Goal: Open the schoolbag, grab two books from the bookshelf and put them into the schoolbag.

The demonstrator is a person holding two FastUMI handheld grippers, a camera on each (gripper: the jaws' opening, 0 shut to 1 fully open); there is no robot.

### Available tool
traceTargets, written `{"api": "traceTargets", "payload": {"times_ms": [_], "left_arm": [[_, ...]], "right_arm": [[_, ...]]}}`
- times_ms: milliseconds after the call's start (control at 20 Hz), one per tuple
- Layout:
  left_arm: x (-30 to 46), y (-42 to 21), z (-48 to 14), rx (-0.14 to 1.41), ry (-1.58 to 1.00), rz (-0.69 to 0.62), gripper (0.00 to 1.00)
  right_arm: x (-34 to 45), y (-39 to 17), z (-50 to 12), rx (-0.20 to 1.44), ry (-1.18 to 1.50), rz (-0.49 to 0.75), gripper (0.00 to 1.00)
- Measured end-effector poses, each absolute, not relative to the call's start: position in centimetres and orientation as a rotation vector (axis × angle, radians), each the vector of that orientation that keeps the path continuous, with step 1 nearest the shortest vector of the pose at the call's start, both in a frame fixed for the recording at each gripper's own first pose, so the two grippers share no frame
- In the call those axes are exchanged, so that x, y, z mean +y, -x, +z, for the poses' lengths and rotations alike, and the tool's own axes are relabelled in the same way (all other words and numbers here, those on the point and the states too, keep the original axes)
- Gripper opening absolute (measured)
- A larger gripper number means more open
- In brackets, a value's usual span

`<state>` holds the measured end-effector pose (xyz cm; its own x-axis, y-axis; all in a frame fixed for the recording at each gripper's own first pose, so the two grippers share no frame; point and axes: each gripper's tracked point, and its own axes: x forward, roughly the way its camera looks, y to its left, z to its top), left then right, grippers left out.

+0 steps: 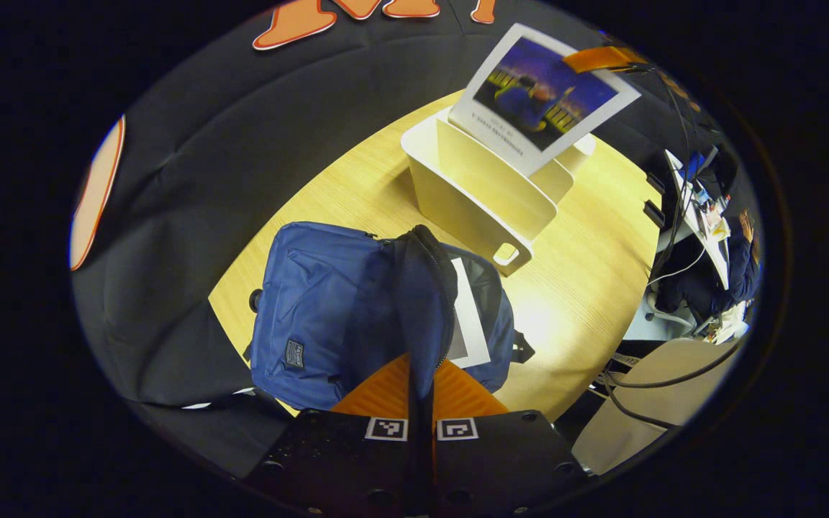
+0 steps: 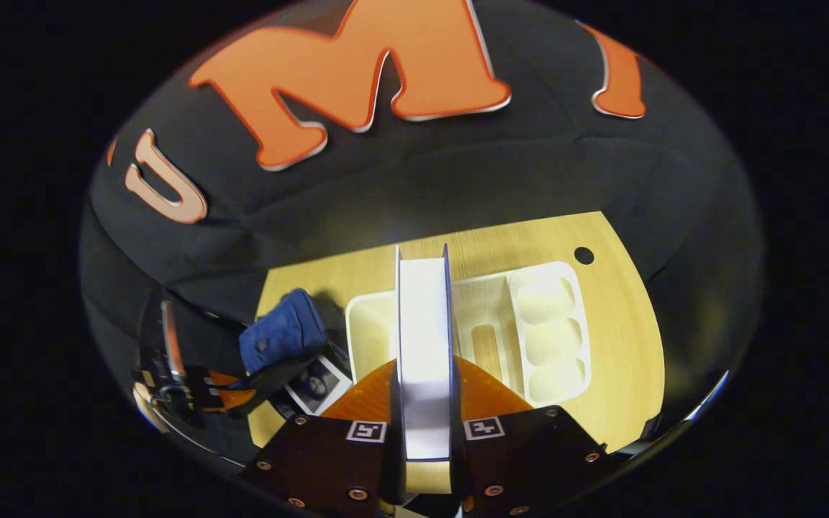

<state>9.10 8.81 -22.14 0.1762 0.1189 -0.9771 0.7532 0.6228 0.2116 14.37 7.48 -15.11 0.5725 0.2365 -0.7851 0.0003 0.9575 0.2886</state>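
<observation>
The blue schoolbag (image 1: 328, 309) lies on the wooden table (image 1: 580, 288) with its top unzipped. My left gripper (image 1: 422, 374) is shut on the bag's dark zipper edge (image 1: 425, 288) and holds it up. A book (image 1: 468, 309) with a white margin lies inside the opening. My right gripper (image 2: 423, 403) is shut on a second book (image 2: 423, 338), seen edge-on, lifted above the white bookshelf (image 2: 529, 324). In the left gripper view that book (image 1: 540, 93) hangs tilted over the bookshelf (image 1: 472, 194), with the right gripper (image 1: 605, 59) at its top corner. The right gripper view also has the schoolbag (image 2: 281, 338) and left gripper (image 2: 184, 381) at lower left.
The bookshelf has a side tray with three round pockets (image 2: 547, 331). A small round hole (image 2: 583, 255) marks the table's far corner. Beyond the table's right edge a person (image 1: 738, 259) sits at a desk with cables, and a pale chair (image 1: 666, 388) stands nearer.
</observation>
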Motion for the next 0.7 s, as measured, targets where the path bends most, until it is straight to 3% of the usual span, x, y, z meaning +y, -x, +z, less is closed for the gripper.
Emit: {"api": "traceTargets", "payload": {"times_ms": [350, 700], "left_arm": [[8.9, -9.2, -22.1, 1.335, -0.879, -0.528, 0.01], [8.7, -8.9, -21.0, 1.271, -0.975, -0.544, 0.01]], "right_arm": [[9.3, -6.6, -9.6, 0.784, -0.592, 0.276, 0.24], [16.9, -0.3, -21.3, 0.896, -0.895, 0.335, 0.24]]}}
